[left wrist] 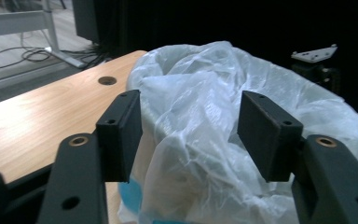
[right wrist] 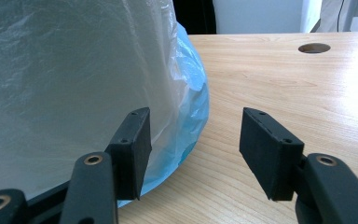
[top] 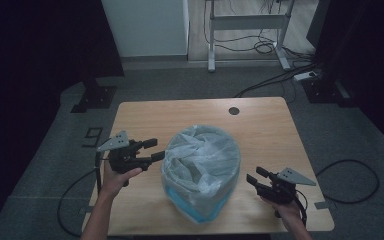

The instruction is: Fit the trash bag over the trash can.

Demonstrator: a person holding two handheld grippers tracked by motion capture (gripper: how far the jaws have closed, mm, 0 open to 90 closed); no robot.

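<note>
- Bin (top: 200,210): light blue, round, standing upright on the desk (top: 180,112), toward the near edge and roughly midway between its left and right sides. The blue wall shows only low down, below the liner.
- Liner (top: 202,165): thin translucent white plastic bag, draped over the bin's rim and hanging down its outside; crumpled folds sag into the mouth. Long axis vertical.
- Left tongs (top: 159,150): raised at rim height, just beside the liner's left edge, pointing right toward it. Jaws moderately wide; in the left gripper view a fold of liner (left wrist: 191,135) lies between them, pads not pressing on it. Judged the nearer tool for taking the rim plastic.
- Right tongs (top: 252,177): low, near the bin's base on its right, apart from it, pointing left. Jaws moderately wide, nothing between them; in the right gripper view the bin wall (right wrist: 193,116) sits beside one jaw.
- Open room: bare desk behind the bin up to the cable hole (top: 234,110); little margin at the near edge.
</note>
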